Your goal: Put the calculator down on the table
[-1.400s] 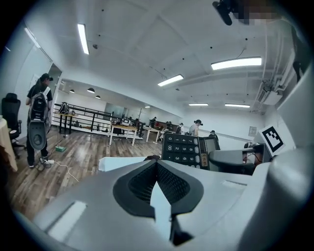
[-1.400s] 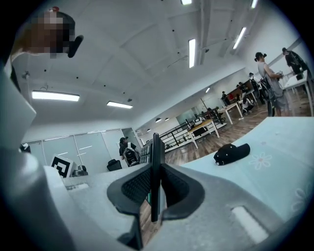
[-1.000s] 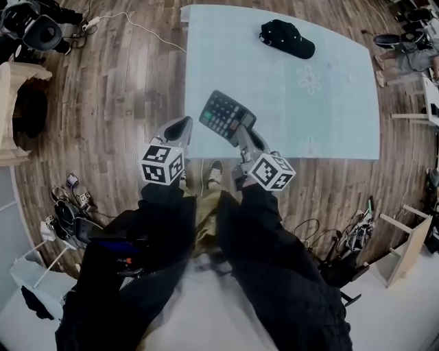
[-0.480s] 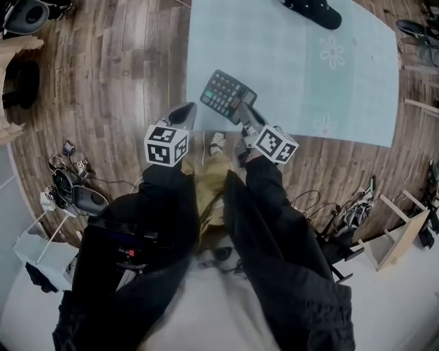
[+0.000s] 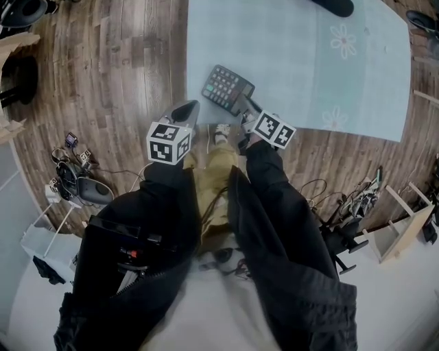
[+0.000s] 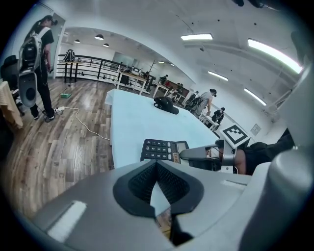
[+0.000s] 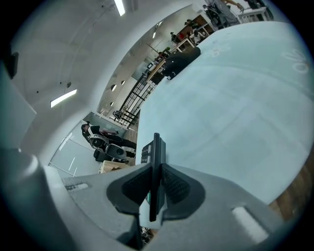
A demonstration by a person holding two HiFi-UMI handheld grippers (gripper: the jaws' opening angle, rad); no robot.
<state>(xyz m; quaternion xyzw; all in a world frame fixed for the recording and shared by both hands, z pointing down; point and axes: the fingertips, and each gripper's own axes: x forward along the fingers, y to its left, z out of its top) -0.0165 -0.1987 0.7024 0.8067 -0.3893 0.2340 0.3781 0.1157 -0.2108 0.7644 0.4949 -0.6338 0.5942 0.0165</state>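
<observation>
Calculator [image 7: 155,147] shows only its thin edge, clamped by the right gripper [image 7: 156,169]; left gripper [image 6: 157,164] closed, empty

The right gripper [image 5: 243,110] has come down with the calculator [image 5: 226,88] clamped edge-on in its jaws. The calculator now looks smaller in the head view and sits low over the near corner of the table [image 5: 295,62]. The left gripper [image 5: 185,111] has sunk alongside. The cap [image 5: 334,5], far beyond the jaws, has slid to the frame's top edge.
</observation>
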